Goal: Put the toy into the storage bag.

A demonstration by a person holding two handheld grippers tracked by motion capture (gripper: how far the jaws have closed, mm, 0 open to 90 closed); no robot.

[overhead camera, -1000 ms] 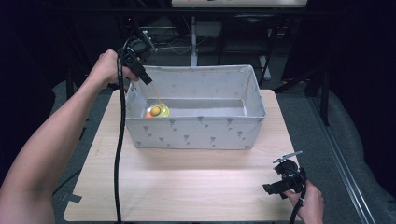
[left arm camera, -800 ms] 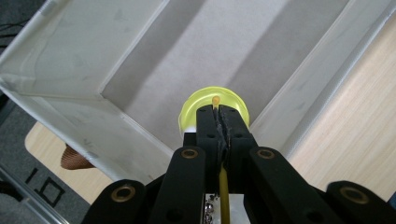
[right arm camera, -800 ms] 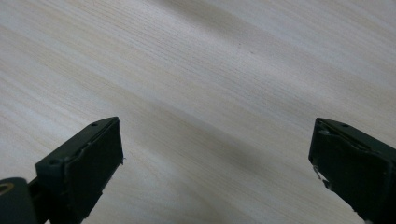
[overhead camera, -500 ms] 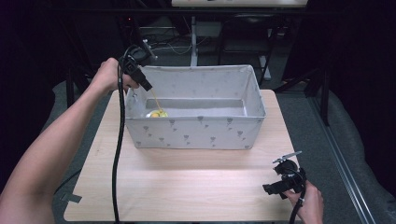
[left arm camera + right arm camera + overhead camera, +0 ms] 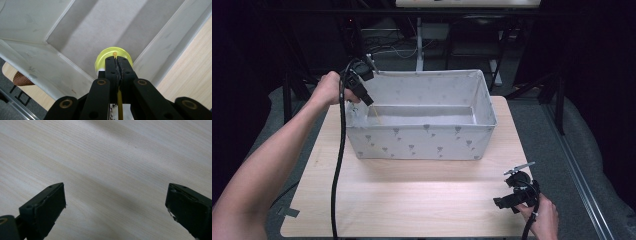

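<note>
A grey fabric bin [image 5: 422,135] patterned with small hearts is seen standing on the far half of a light wooden tabletop [image 5: 412,200]. The left gripper [image 5: 362,92] is held over the bin's left end, tilted down into it. In the left gripper view its jaws are closed on a thin yellow stick [image 5: 120,100], which runs up between them. Just beyond the jaw tips, a round yellow-green object [image 5: 113,56] is seen at the stick's end, over the bin's grey floor, close to one wall. What the object is cannot be told, nor whether it rests on the floor.

The right gripper [image 5: 514,197] is held low at the near right corner of the tabletop, well apart from the bin. Its jaws are spread wide, and bare wood grain is seen between them; nothing is gripped.
</note>
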